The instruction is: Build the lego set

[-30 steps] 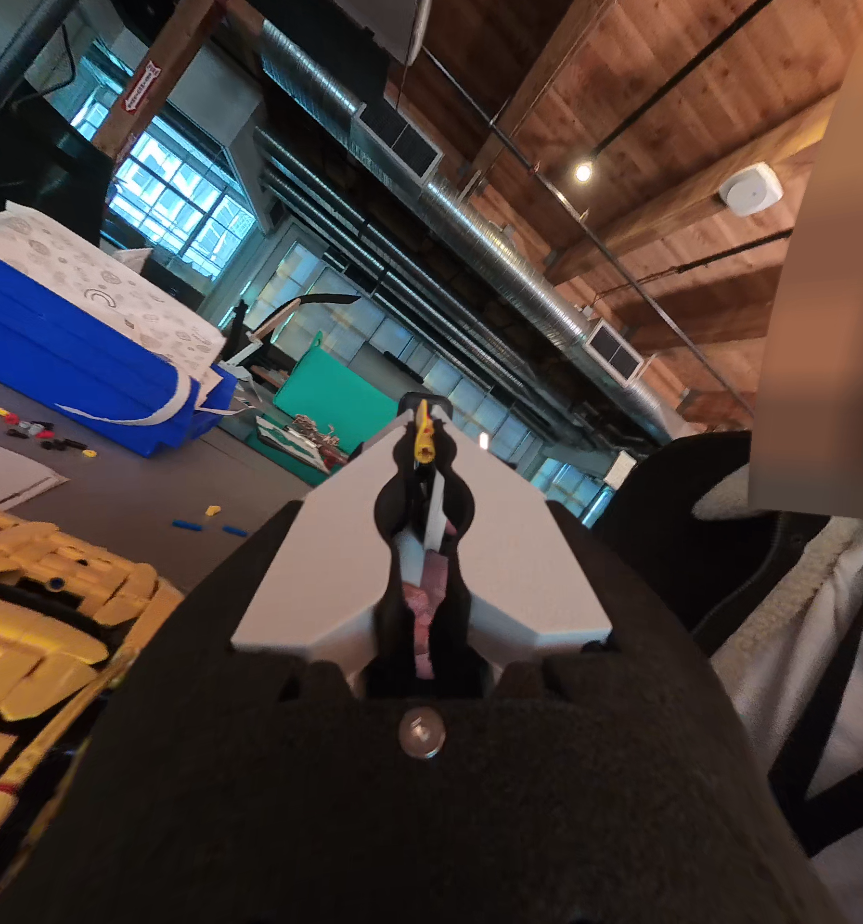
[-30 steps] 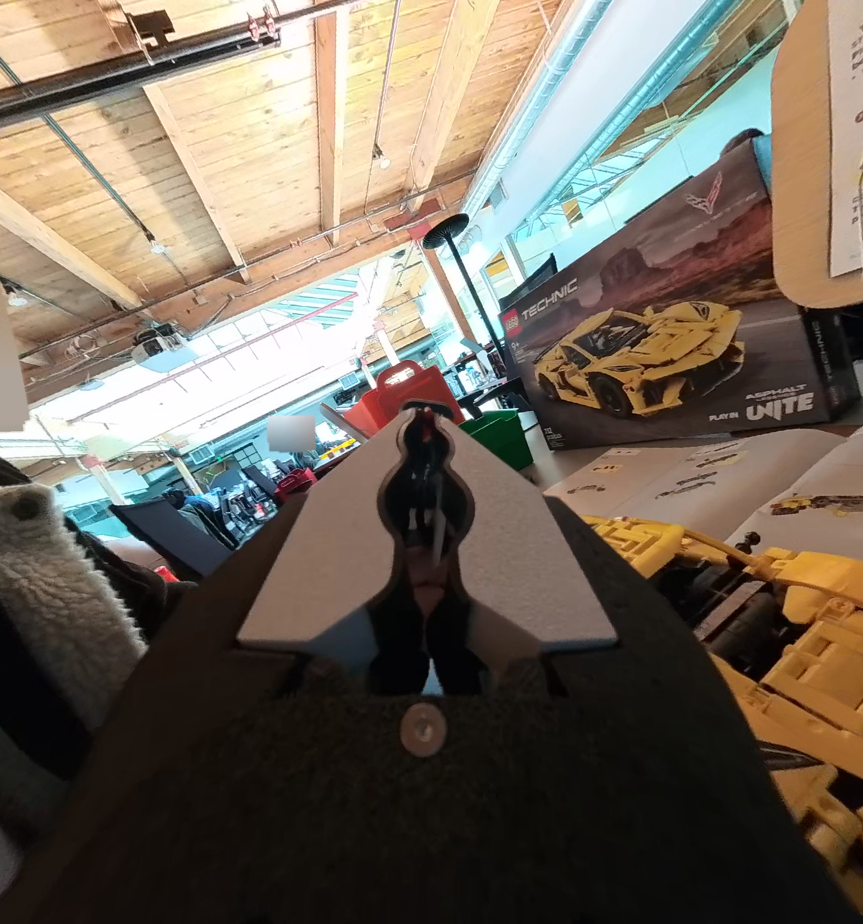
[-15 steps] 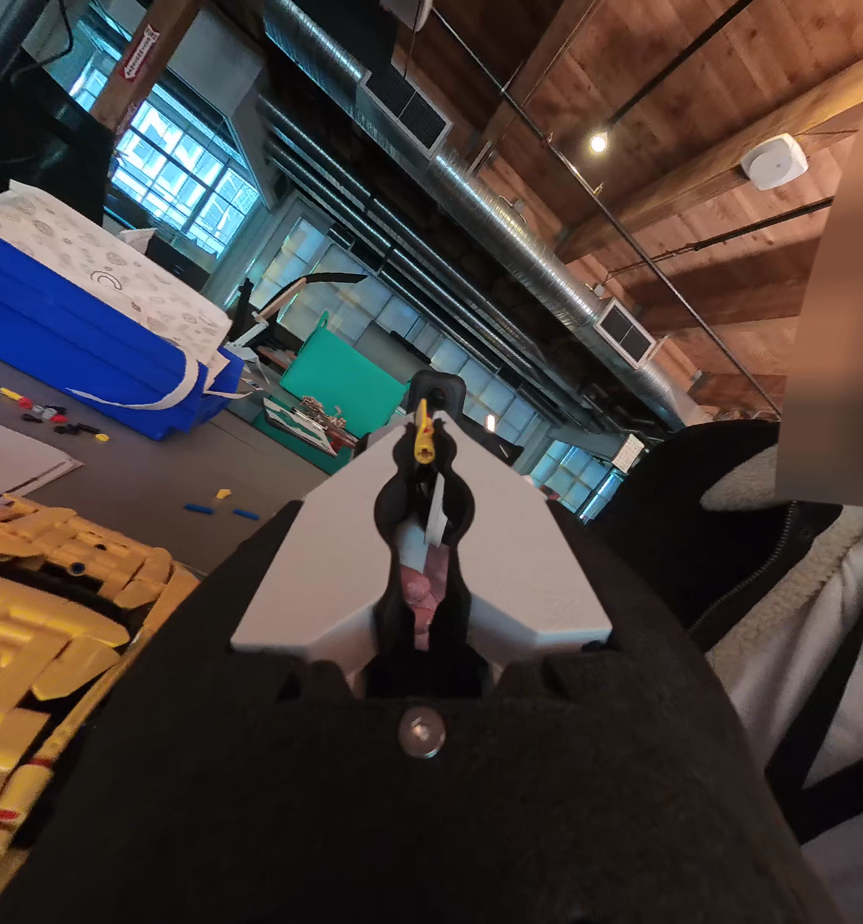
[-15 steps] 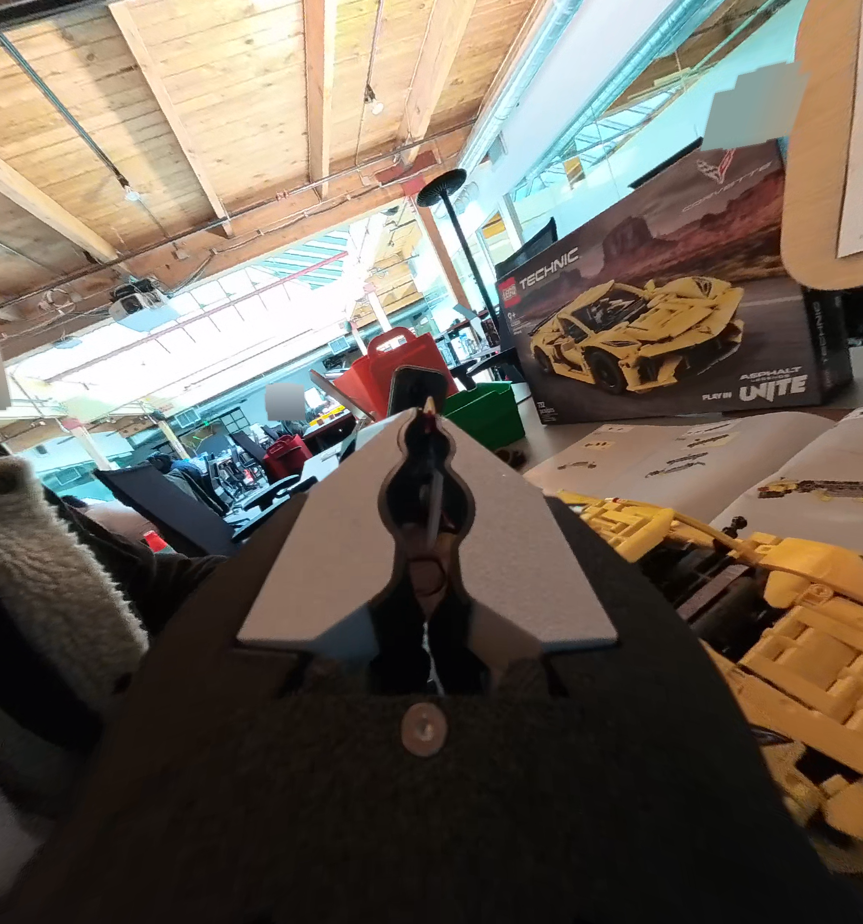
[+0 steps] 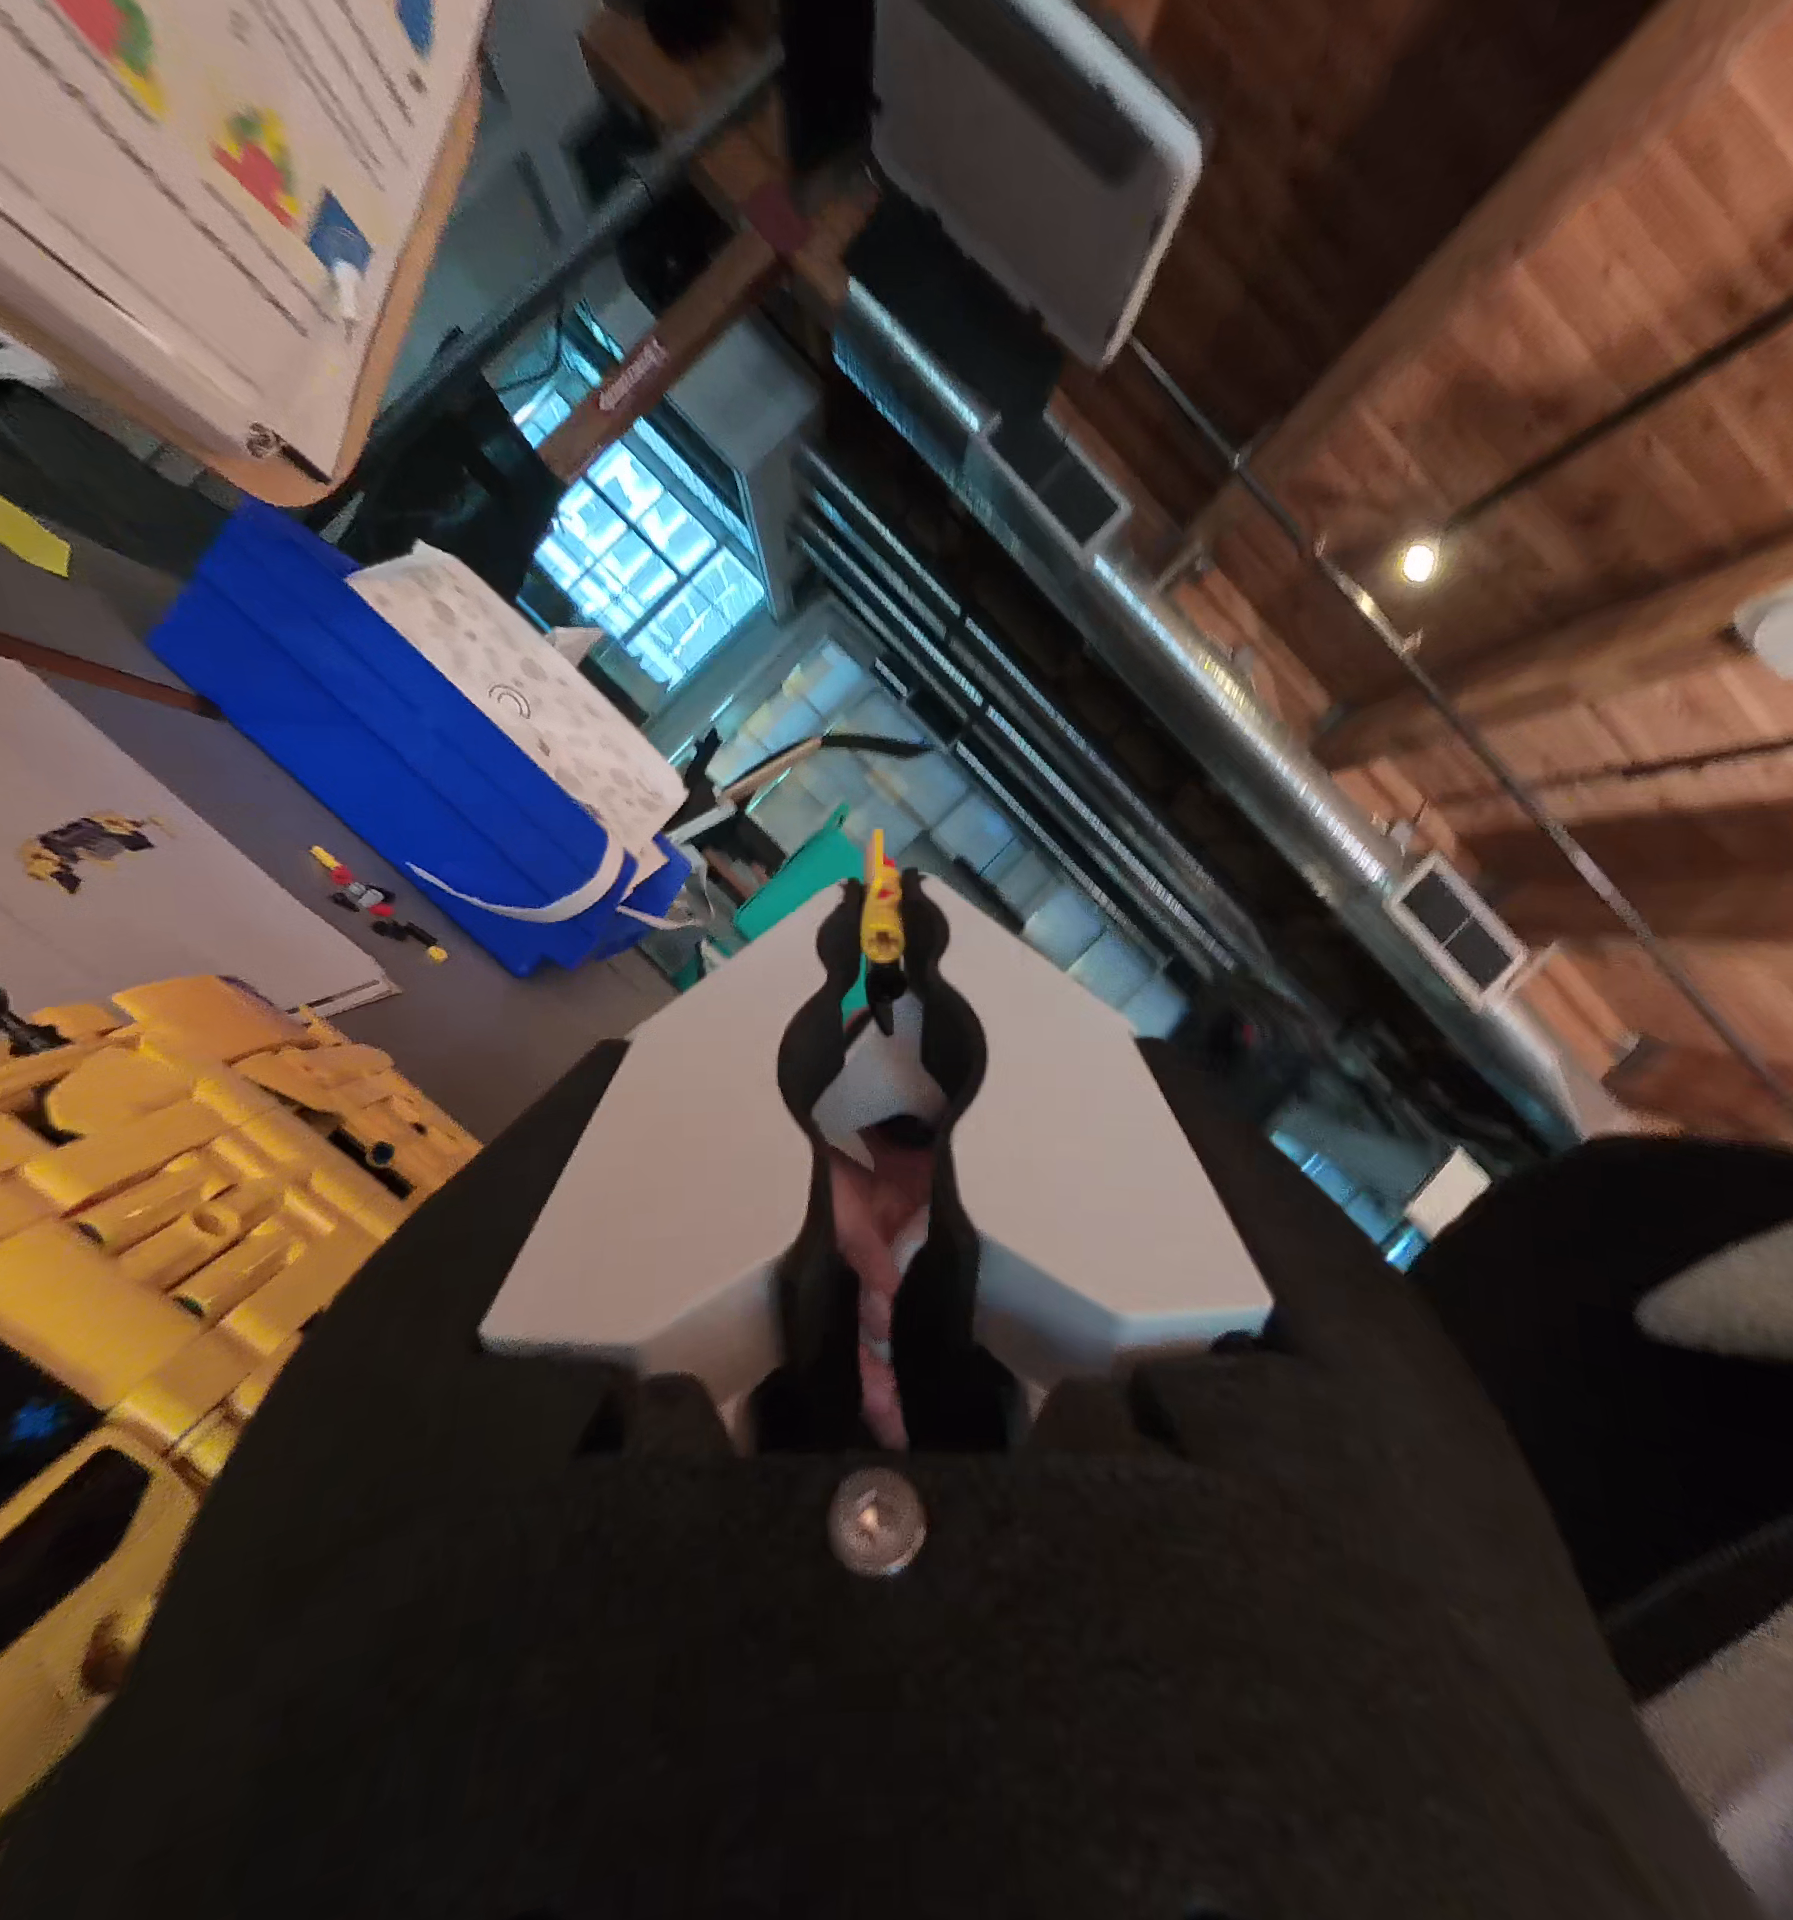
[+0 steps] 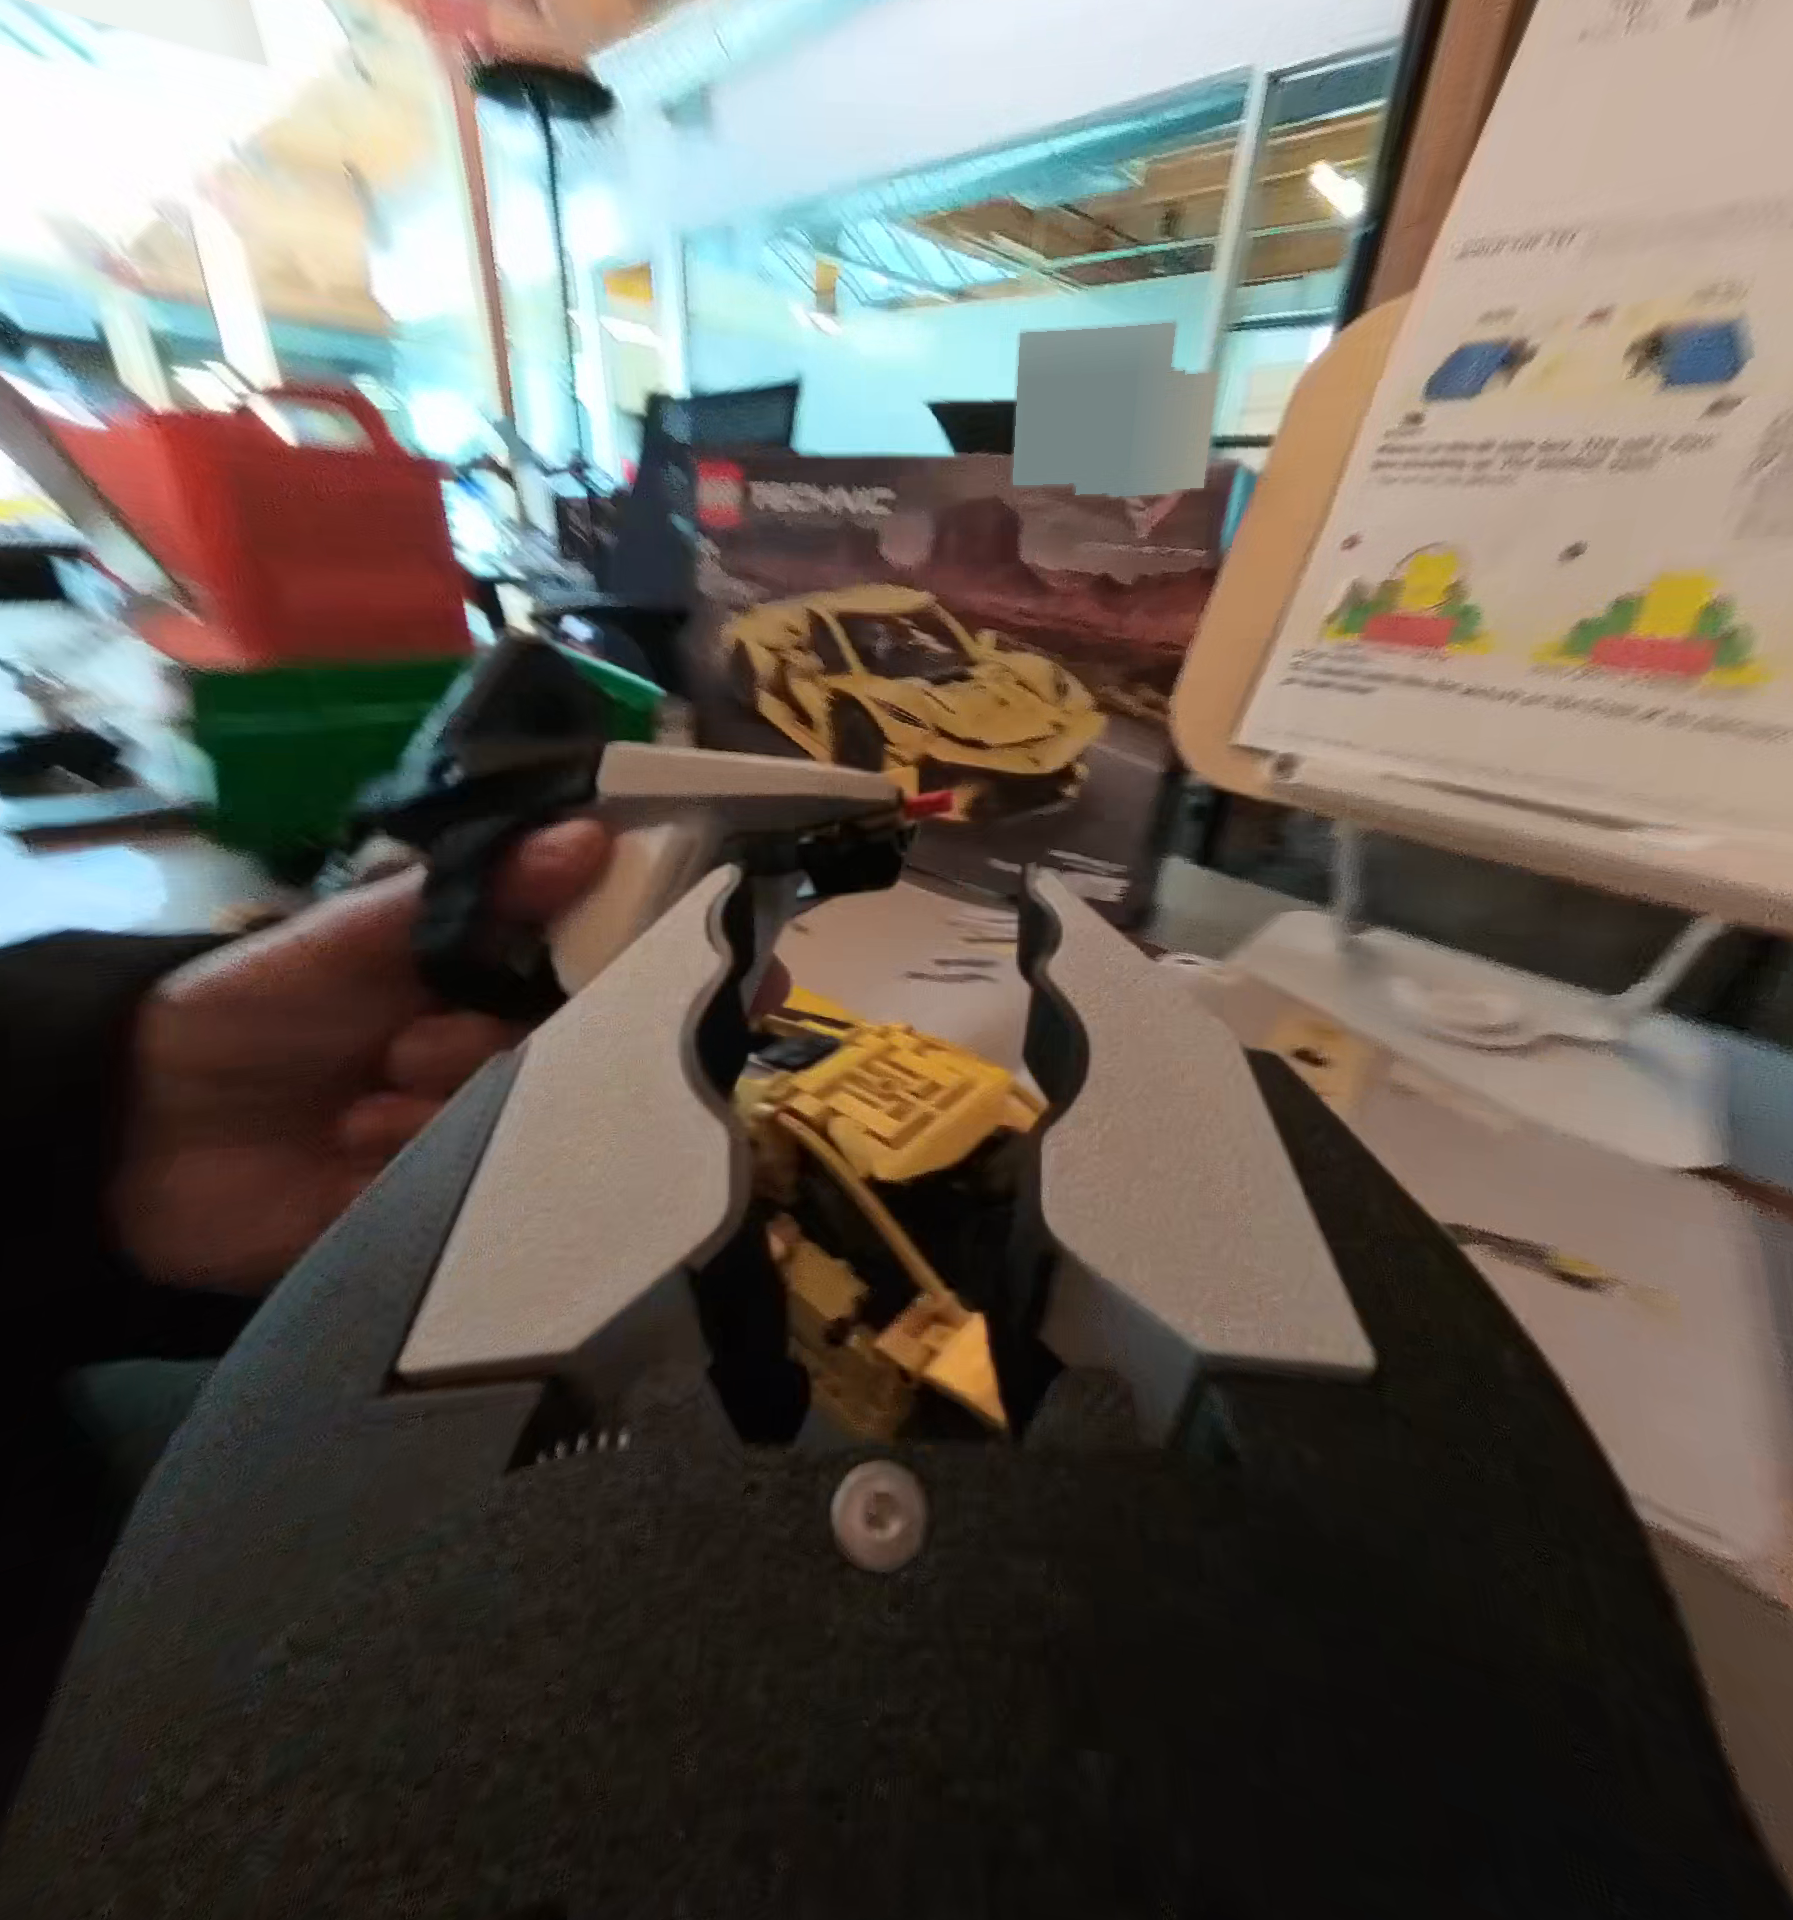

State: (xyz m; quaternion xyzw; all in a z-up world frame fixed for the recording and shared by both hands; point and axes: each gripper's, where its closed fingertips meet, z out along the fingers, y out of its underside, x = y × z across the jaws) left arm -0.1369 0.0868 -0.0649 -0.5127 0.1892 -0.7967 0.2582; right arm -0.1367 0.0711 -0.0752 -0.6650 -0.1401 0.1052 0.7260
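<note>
My left gripper is shut on a small yellow pin with a red tip and holds it in the air. The yellow lego car lies low on the left of that view. My right gripper is open and empty, with the car showing between its fingers below. In the right wrist view a hand holds the left gripper just above and left of my right fingertips, the pin's red tip sticking out to the right.
The lego set's box stands behind the car. A board with printed sheets stands at right. Red bin and green bin at left. A blue box, loose small pieces and the open booklet lie on the table. Left and right tips are no more than a few centimetres apart.
My right gripper has opened and tipped down from the ceiling toward the car. My left gripper has swung round, still holding the yellow pin, and now shows in the right wrist view.
</note>
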